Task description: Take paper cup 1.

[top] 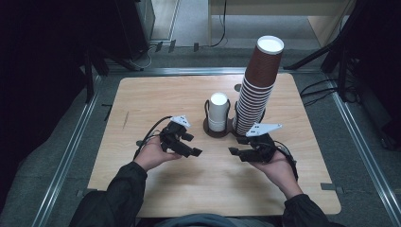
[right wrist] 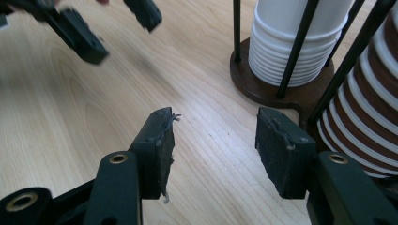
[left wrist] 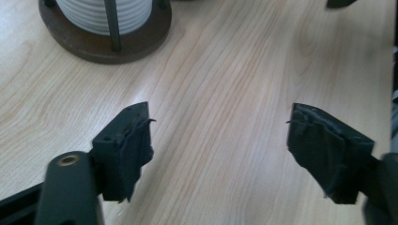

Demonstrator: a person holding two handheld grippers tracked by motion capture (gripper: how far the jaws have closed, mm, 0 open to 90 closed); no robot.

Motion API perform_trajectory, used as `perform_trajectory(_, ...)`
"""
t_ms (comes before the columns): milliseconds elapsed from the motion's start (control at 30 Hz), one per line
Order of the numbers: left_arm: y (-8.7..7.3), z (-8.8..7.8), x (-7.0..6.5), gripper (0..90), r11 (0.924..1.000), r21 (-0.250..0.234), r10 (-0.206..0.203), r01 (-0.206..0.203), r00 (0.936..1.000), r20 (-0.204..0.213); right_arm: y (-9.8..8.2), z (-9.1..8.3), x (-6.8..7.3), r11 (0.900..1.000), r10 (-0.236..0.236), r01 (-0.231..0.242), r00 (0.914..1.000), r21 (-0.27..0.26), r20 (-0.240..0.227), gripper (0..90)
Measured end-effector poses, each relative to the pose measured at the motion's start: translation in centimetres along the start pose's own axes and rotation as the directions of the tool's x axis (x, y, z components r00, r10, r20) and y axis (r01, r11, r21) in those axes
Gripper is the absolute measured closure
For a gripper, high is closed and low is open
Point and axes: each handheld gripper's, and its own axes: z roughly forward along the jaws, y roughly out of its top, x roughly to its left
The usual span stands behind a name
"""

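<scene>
Tall stack of brown paper cups (top: 259, 85), nested and upside down, stands in the right bay of a dark wooden holder (top: 222, 131) at the far middle of the counter (top: 142, 99). Leans slightly right toward the top. White cup stack (top: 218, 111), much shorter, sits in the left bay, touching nothing but its rods. Thin black rods (right wrist: 295, 49) fence both stacks.

Handling, as a judgement: paper cups are light, thin-walled, easily crushed; nested ones tend to stick, and the tall stack looks ready to topple if nudged sideways. Best hold is probably the top cup's side wall just under its rim, a gentle squeeze, lifting straight up clear of the rods.

Right tongs (top: 242, 152) hover just before the brown stack's foot, jaws apart, nothing between them. Left tongs (top: 189, 147) hang near the holder's left side, also parted and empty above bare wood.
</scene>
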Motion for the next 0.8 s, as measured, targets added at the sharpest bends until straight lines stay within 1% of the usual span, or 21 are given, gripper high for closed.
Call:
perform_trajectory(67,-0.01,0.28,0.05,22.7,0.9999,0.014,0.006,-0.006,1.0,-0.003,0.0,-0.08,-0.05,1.0,0.01,-0.01,0.9999,-0.007,-0.002,47.7)
perform_trajectory(133,0.08,0.39,0.07,22.7,0.9998,0.017,0.01,-0.01,0.9999,-0.008,-0.05,-0.11,-0.05,1.0,0.016,-0.016,0.9999,-0.005,-0.003,47.5)
perform_trajectory(233,0.19,0.53,0.04,22.8,0.9999,0.008,0.006,-0.006,0.9999,-0.014,-0.12,-0.16,-0.09,1.0,0.026,-0.026,0.9996,-0.005,-0.005,46.9)
perform_trajectory(333,0.11,0.73,0.05,23.3,0.9994,0.032,0.017,-0.016,0.9995,-0.026,-0.12,-0.21,-0.22,0.999,0.043,-0.043,0.999,-0.005,-0.005,46.2)
perform_trajectory(433,0.02,0.81,0.05,23.9,0.9989,0.045,0.016,-0.015,0.9994,-0.03,-0.19,-0.1,-0.34,0.998,0.054,-0.054,0.9985,0.01,0.0,43.7)
perform_trajectory(533,0.0,0.8,0.01,24.0,0.9988,0.046,0.018,-0.016,0.9994,-0.029,-0.21,-0.02,-0.4,0.998,0.063,-0.063,0.998,0.018,-0.003,43.5)
perform_trajectory(700,-0.08,0.92,0.01,24.0,0.9986,0.051,0.015,-0.014,0.9994,-0.03,-0.27,0.21,-0.53,0.997,0.067,-0.067,0.9978,0.027,-0.004,43.6)
perform_trajectory(800,-0.12,0.9,-0.02,24.0,0.9987,0.049,0.018,-0.016,0.9989,-0.043,-0.25,0.31,-0.47,0.998,0.063,-0.063,0.998,0.03,-0.005,43.5)
